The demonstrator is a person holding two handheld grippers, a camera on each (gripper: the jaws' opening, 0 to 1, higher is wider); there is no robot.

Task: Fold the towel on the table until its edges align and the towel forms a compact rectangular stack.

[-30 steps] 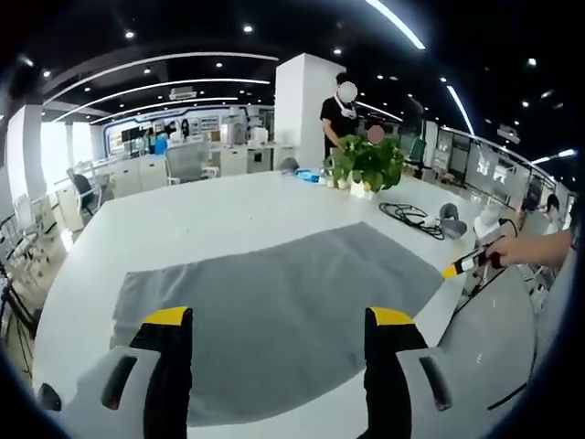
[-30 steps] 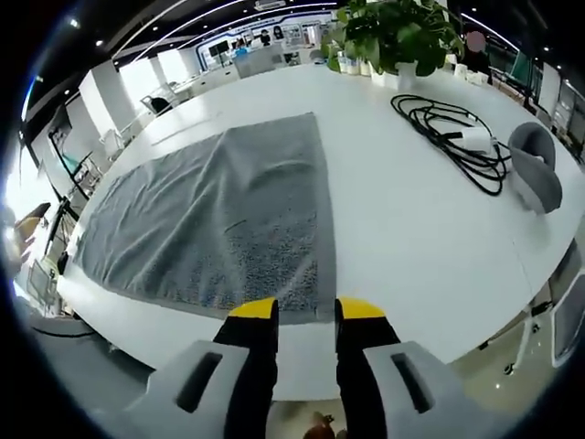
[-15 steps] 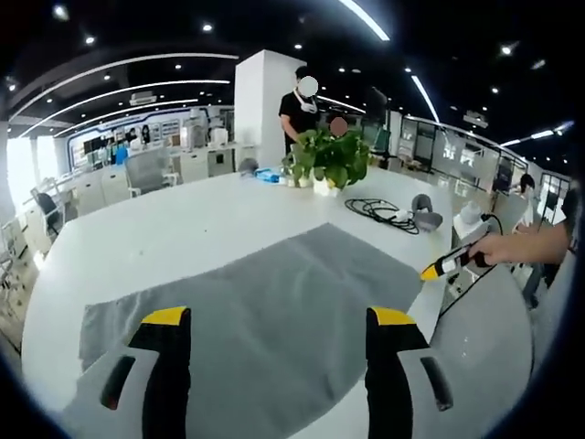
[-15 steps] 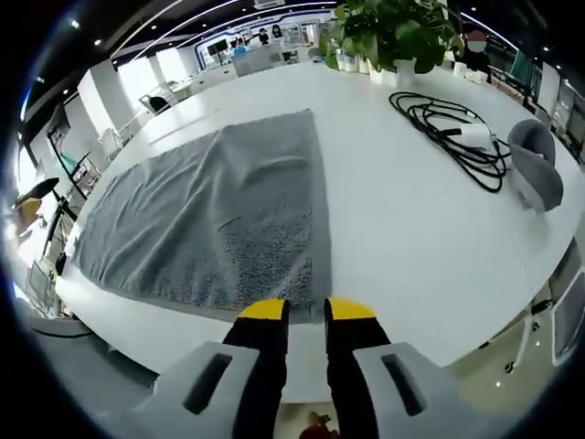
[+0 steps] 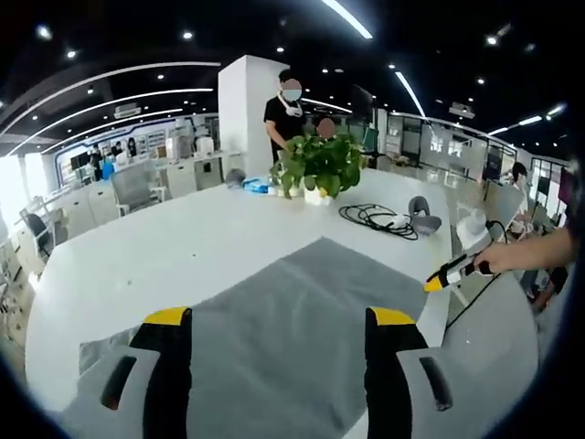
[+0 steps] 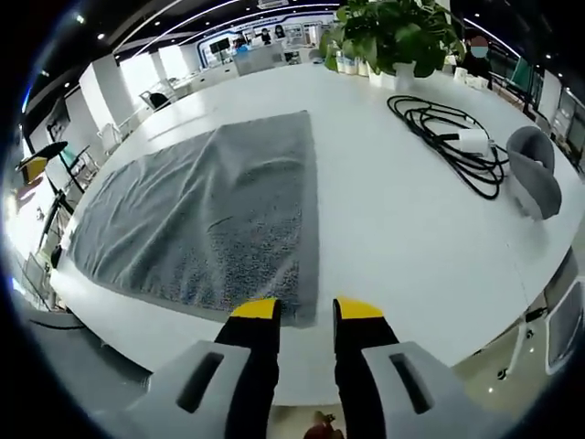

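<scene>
A grey towel (image 6: 210, 219) lies spread flat on the white table (image 6: 393, 229), with a low ridge of wrinkles along its middle. My right gripper (image 6: 306, 311) hovers at the towel's near corner, by the table's front edge. Its yellow-tipped jaws stand a little apart with nothing between them. My left gripper (image 5: 279, 320) is wide open above the other end of the towel (image 5: 292, 311), holding nothing. The right gripper (image 5: 446, 273) also shows in the left gripper view, held by a hand (image 5: 526, 251) at the towel's far corner.
Potted plants (image 6: 398, 32) stand at the back of the table, with a person (image 5: 285, 114) behind them. To the towel's right lie a coiled black cable (image 6: 448, 133) and a grey rounded object (image 6: 535, 178). The table edge runs just under the right gripper.
The left gripper view has swung, so the towel sits lower and nearer under the left jaws. The right jaws narrowed slightly, then widened again. The towel itself has not moved.
</scene>
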